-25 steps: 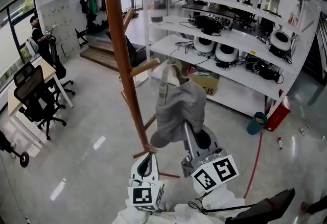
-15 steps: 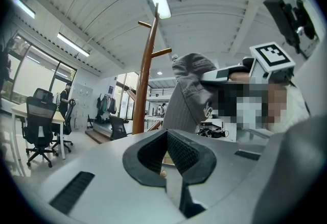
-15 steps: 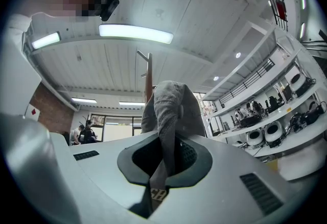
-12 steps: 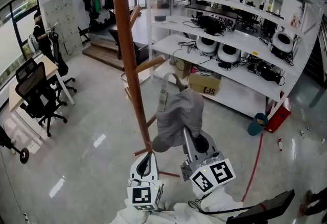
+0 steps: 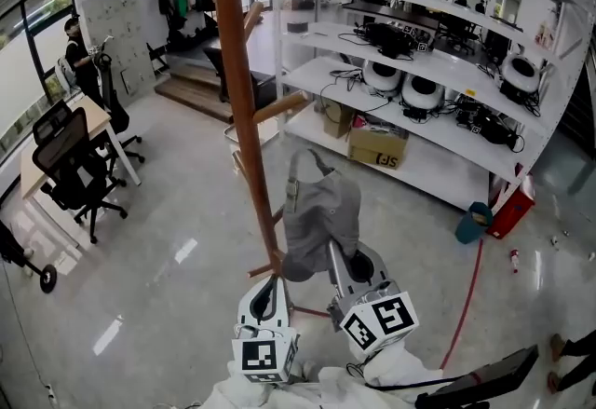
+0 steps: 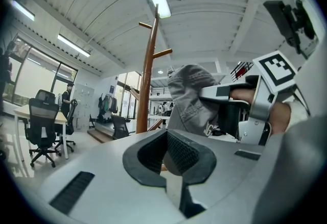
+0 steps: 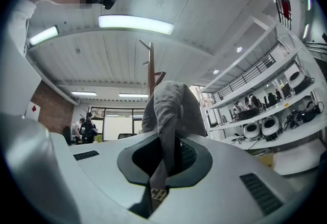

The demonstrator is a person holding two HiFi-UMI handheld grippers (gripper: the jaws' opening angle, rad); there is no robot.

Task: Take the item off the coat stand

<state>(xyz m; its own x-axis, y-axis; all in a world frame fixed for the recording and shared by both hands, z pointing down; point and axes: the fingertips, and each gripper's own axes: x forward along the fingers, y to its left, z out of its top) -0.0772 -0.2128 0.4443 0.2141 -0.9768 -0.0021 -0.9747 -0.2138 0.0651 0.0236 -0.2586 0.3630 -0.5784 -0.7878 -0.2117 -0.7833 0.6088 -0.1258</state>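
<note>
Beside coat stand (image 5: 244,100) | crumpled grey cap (image 5: 321,211) | right fingers (image 7: 188,154) pinching it | left fingers (image 6: 181,151) together

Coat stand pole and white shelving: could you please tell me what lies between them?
In the head view, the grey cap, clamped in the right gripper, hangs between them, below a wooden peg.

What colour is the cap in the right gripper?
Grey cap, shown best in the head view.
</note>
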